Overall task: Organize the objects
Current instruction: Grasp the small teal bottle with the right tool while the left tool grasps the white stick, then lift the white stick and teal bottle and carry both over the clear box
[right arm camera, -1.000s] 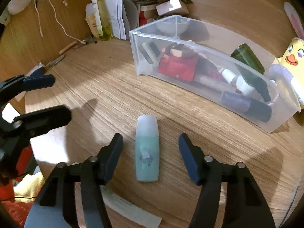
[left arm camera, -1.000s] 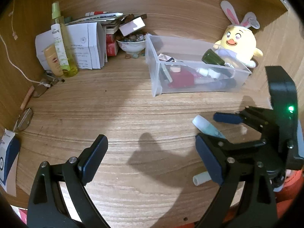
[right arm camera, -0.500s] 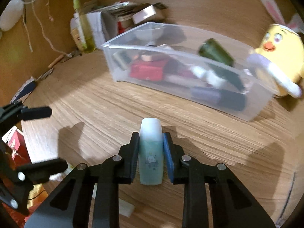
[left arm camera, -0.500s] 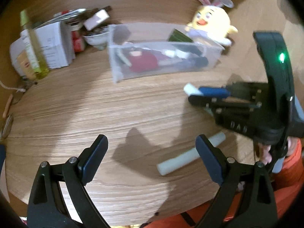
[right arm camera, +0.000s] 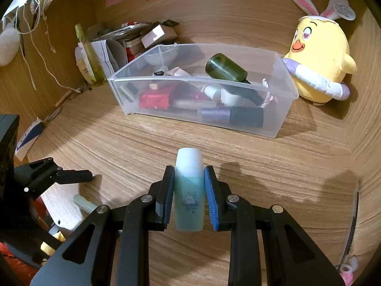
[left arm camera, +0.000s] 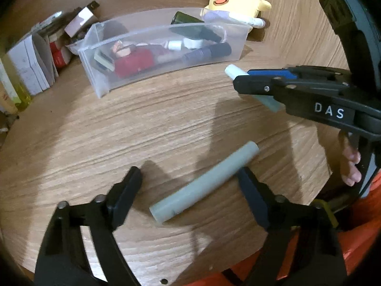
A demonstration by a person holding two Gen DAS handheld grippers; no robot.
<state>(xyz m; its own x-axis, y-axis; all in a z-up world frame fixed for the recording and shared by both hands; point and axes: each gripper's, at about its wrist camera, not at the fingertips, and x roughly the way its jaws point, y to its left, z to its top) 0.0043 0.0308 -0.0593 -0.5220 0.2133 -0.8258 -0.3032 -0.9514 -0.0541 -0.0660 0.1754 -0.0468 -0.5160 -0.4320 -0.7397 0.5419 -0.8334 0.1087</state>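
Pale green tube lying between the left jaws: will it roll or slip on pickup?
The pale green tube looks round and smooth, lying flat, so it probably rolls if nudged. It sits diagonal to the closing left gripper, so it may twist. Likely rigid and light.

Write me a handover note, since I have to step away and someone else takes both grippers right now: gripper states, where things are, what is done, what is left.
Right gripper: shut on the teal bottle, held above the table, short of the bin.
Left gripper: jaws closing around the pale tube, which lies flat on the table between them; pads not yet on it.
Done: the bin already holds a green bottle, a red item and a dark tube.
Left: drop the teal bottle in the bin, finish gripping the pale tube and bin it too.
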